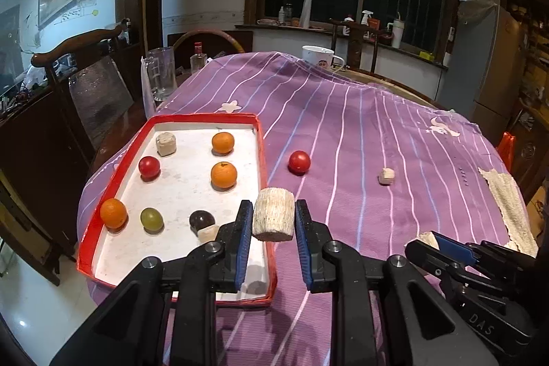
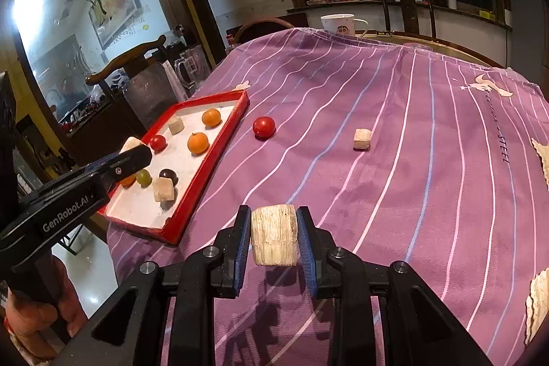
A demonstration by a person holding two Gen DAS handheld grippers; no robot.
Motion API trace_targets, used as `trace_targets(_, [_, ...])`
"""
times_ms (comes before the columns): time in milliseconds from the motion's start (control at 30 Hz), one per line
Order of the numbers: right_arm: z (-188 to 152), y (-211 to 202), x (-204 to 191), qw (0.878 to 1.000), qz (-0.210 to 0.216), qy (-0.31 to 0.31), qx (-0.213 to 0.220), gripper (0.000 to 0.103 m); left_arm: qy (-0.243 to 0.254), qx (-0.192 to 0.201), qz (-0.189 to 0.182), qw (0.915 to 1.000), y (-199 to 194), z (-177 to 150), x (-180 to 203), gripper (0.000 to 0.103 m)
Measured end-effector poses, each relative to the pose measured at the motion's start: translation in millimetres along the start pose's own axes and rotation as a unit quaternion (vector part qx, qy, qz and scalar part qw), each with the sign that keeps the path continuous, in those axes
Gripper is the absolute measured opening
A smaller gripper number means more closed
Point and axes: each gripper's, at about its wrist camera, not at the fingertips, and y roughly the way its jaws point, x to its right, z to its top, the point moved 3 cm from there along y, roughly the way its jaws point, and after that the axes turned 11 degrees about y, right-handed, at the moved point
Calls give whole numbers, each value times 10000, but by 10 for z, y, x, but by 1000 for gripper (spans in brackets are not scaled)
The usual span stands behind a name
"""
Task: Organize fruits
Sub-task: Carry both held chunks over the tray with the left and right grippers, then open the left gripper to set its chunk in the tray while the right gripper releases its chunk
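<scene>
Left gripper [image 1: 273, 220] fingers clamp a pale chunk [image 1: 273, 219] over the tray's [image 1: 262, 139] right rim. Right gripper [image 2: 273, 237] clamps another chunk [image 2: 273, 235] above open cloth [image 2: 394, 160], right of the tray. A tomato [image 2: 264, 127] and cube [image 2: 362, 139] lie loose on the table.

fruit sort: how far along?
Done: tray holds three oranges, a tomato, two grapes, two cane pieces. In hand: left gripper and right gripper each clamp a cane piece. Left: tomato and small cane piece on the cloth.
</scene>
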Motion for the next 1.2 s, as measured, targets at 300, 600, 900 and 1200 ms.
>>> trace_targets(300, [-26,13,-27,9999,-94,-91,36,30,56,-132,343,9993,58,-62,-65,24])
trace_targets(600, [-5,63,-88,9997,-134,-193,-3,30,4,-197,503,9985,114,-76,-213,24])
trace_targets(900, [124,227,-375,9989,80,-422,-167,30,-641,-318,478,9963,253,-170,-793,24])
trace_targets(1200, [152,692,-1012,9923,747,-783,-602,30,-1316,-391,413,9897,385,-330,-1413,24])
